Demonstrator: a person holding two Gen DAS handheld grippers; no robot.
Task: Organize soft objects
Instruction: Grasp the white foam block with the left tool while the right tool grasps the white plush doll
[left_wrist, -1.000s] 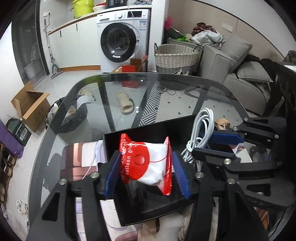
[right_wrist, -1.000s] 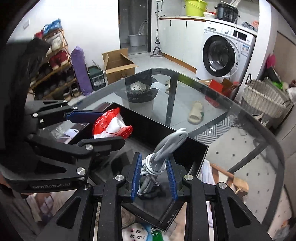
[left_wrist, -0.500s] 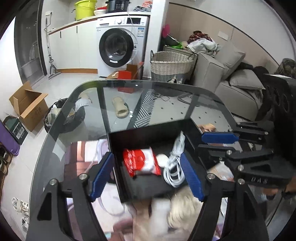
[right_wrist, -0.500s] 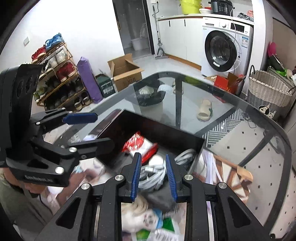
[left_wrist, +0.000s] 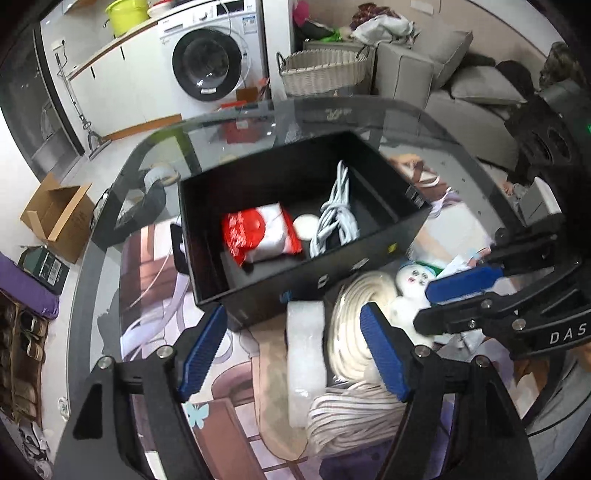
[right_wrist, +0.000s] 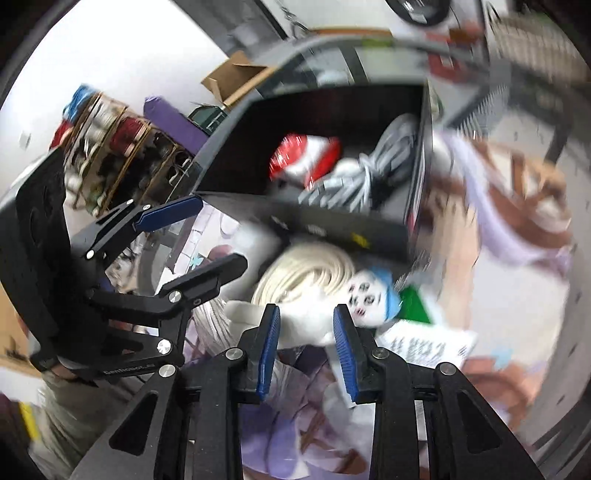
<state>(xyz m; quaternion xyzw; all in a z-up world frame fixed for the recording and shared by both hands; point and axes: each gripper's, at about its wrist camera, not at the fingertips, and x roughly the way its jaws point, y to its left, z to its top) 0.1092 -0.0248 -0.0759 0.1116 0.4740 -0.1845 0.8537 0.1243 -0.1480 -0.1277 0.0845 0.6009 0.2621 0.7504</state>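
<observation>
Cream rope coil (left_wrist: 354, 325), just beside the black box (left_wrist: 373, 258) wall, looks light and floppy, best pinched across its bundled loops by the empty, spread-jawed left gripper (left_wrist: 291, 350); the right gripper (right_wrist: 306, 350) is likewise spread.

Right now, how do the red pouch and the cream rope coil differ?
The red pouch lies inside the black box; the rope coil lies outside it, on the table in front. The pouch is a flat red-and-white printed packet; the coil is plain cream, wound in a ring. The coil looks larger. Both are free: neither is held by any jaws.
</observation>
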